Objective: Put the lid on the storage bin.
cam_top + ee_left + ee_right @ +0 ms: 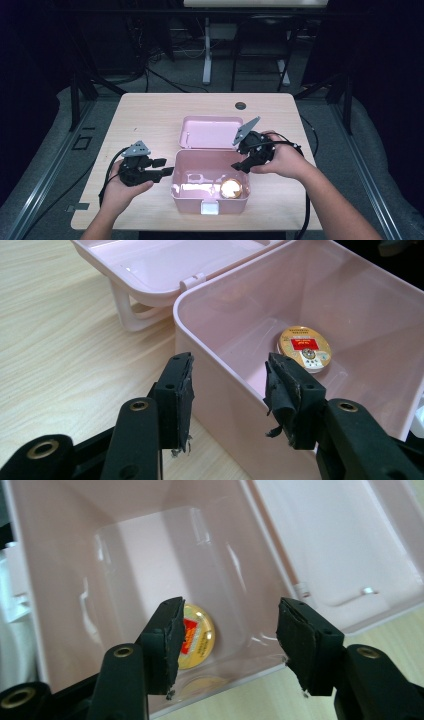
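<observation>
Pink plastic made up the storage box (210, 192) that sat at the middle of the pale wooden counter (145, 112), toward its near edge. Its hinged lid (210, 132) lay thrown open and flat on the counter on the far side, with a pale handle showing beneath it in the left gripper view. A white latch (210, 207) sat on the near wall of the box.

Inside, on the floor of the box at its near right corner, lay a small round gold tin (231, 188) with a red label on top; in the high view it glared under the light, while the left gripper view showed the label plainly.

The left gripper (165, 167), held in the person's left hand (120, 192), sat at the box's left wall. In the left gripper view its two black jaws straddled the near left corner of the box, one outside over the counter and one over the inside, wide apart and pressing on nothing.

The right gripper (240, 166), held in the right hand (282, 160), hung over the right rim of the box, pointing down into it. Its jaws stood parted with nothing between the pads; the tin lay well below them, partly hidden behind one jaw in the right gripper view.
</observation>
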A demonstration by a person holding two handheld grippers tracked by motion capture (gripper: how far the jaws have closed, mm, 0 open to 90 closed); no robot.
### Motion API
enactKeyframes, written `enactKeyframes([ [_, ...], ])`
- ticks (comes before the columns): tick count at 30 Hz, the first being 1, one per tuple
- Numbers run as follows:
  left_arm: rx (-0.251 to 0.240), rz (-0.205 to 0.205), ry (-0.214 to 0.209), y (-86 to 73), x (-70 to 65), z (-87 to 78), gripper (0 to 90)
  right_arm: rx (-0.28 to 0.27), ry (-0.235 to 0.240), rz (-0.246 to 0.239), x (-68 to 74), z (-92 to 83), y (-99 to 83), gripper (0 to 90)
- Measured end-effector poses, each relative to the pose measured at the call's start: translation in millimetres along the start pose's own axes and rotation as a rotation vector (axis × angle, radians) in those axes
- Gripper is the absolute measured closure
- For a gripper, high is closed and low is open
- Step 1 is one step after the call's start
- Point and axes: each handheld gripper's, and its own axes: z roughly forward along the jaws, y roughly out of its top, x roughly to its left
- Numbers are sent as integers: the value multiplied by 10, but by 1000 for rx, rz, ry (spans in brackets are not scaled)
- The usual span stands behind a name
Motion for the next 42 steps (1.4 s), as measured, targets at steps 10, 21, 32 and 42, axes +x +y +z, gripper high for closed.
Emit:
enactKeyframes([
  [10, 2, 8, -1, -7, -17, 34, 557, -74, -64, 67, -136, -20, -45, 452],
  [21, 16, 14, 2, -14, -27, 50, 619, -93, -82, 102, -189, -17, -46, 473],
  [32, 8, 8, 5, -23, -56, 74, 678, -134, -114, 155, -246, 44, -93, 486],
  [42, 24, 29, -10, -19, -103, 104, 757, -162, -160, 187, -274, 53, -85, 554],
])
